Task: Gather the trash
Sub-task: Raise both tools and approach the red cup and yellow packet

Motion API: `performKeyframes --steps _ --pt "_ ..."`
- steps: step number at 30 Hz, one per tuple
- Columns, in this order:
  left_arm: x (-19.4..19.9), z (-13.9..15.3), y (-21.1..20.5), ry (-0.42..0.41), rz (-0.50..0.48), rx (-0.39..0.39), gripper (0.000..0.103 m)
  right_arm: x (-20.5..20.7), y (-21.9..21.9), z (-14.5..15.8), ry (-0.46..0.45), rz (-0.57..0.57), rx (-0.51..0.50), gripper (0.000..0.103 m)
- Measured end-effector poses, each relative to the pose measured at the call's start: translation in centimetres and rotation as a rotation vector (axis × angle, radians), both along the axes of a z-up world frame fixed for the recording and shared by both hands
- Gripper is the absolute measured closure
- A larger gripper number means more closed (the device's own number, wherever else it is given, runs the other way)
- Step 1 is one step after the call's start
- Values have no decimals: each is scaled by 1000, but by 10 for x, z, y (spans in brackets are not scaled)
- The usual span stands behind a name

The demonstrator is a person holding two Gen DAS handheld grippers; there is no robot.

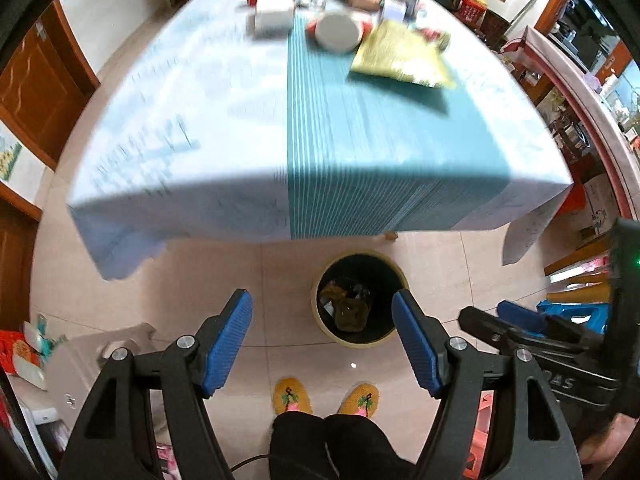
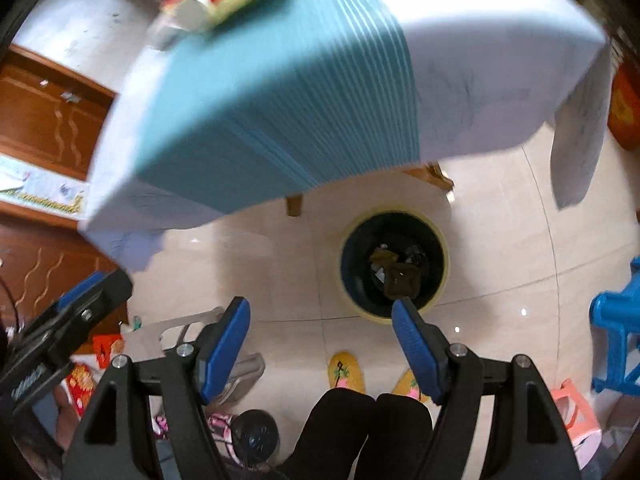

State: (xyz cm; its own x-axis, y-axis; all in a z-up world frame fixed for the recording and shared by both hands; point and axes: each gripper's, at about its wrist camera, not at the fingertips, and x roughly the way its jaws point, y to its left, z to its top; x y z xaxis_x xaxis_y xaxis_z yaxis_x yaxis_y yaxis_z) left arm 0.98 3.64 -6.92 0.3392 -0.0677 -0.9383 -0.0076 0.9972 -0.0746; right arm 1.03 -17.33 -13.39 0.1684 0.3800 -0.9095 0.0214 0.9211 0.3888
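Left gripper (image 1: 322,340): jaws spread wide, nothing between the blue pads; it points steeply down at the floor.
Right gripper (image 2: 320,344): jaws likewise apart and empty; in the left wrist view it shows only partly, cut off at the right edge.
Person: black trouser legs (image 1: 332,444) and yellow knitted slippers (image 1: 291,396) show below the jaws; the rest is hidden.
Trash bin (image 1: 356,300): round, dark inside with a yellowish rim, on the tiled floor beyond the slippers, just ahead of both grippers and below them.
Bin contents (image 2: 400,276): brownish crumpled wrappers; details unclear.
Table (image 1: 180,140): blurred, covered in a pale cloth with a teal striped runner (image 1: 360,152).
Far items: a yellow-green packet (image 1: 400,56) and a round white lid (image 1: 338,31), smeared by motion.
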Motion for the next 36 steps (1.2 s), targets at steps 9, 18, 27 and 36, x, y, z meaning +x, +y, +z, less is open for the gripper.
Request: performKeyframes --steps 9,18,27,36 --pt "-7 104 -11 -128 29 24 32 9 -12 121 -200 117 5 29" --pt "12 172 13 -235 126 -5 32 18 -18 185 -387 153 23 29" --pt "75 164 33 -211 118 -58 32 67 -22 188 -386 106 9 36" --pt "235 154 47 -174 -52 -8 32 176 -26 163 -289 -108 21 36"
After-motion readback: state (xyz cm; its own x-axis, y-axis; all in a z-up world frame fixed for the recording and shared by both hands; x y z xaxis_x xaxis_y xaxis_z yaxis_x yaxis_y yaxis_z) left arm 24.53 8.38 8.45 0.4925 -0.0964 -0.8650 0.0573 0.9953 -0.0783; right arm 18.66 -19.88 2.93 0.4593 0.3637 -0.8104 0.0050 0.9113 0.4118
